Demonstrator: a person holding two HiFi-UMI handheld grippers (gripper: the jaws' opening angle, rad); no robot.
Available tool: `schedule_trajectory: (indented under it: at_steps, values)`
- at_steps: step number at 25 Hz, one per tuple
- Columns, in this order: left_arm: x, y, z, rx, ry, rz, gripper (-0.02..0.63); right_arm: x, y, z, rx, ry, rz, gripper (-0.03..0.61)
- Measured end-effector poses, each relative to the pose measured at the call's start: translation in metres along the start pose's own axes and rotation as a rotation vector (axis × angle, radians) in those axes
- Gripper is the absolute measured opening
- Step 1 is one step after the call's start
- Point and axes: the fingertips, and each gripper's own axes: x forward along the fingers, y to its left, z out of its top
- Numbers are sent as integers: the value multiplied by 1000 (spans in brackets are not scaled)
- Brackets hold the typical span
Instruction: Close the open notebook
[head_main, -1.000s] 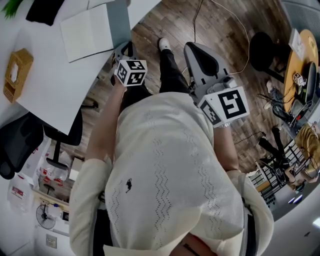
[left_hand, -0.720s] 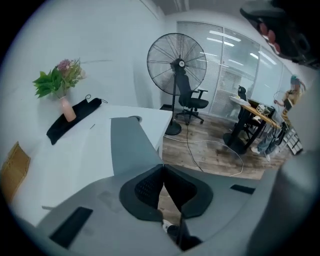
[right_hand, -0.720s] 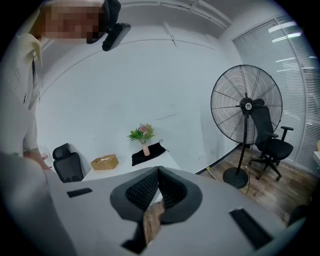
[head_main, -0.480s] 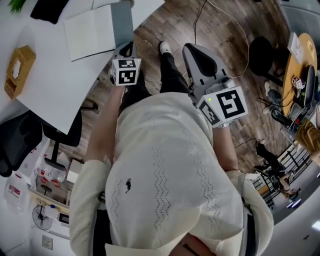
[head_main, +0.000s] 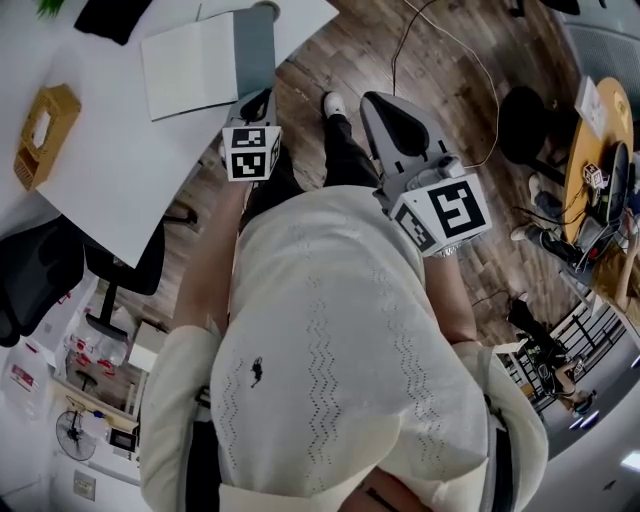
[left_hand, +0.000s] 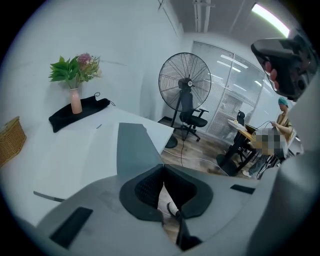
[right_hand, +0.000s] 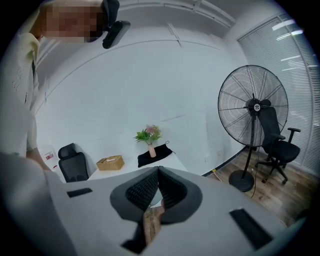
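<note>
The notebook (head_main: 205, 62) lies open near the corner of the white table (head_main: 110, 190), a white page on its left and a grey leaf (head_main: 253, 48) on its right. My left gripper (head_main: 258, 99) hovers just off the table's edge below that grey leaf, shut, with nothing between its jaws. In the left gripper view the grey leaf (left_hand: 131, 147) lies just beyond the shut gripper (left_hand: 162, 169). My right gripper (head_main: 382, 102) hangs over the wooden floor to the right of the table, also shut and empty. Its own view shows the gripper (right_hand: 158, 169) aimed at the table's far end.
A woven basket (head_main: 40, 135) sits on the table's left, a black cloth (left_hand: 77, 110) and a flower vase (left_hand: 75, 100) at its far end. A black office chair (head_main: 40, 290) stands by the table. A tall floor fan (left_hand: 186, 82) and cables are on the floor to the right.
My left gripper has risen a little and rolled, so its marker cube shows another face. The right gripper has stayed put. The notebook lies as before.
</note>
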Motion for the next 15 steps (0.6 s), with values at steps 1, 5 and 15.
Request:
schedule_trajectory:
  at_steps: [1,5,15]
  values:
    - [-2,0,1,-3,-7,2,17,0,1,0,-3,0,4,2]
    - [-10,0,8,-12,-37,0,17,3,8,2,-10,-1,17,2]
    - [-28,5,20,-15,-95,-25,17,9,25,6,-22,-18,28,2]
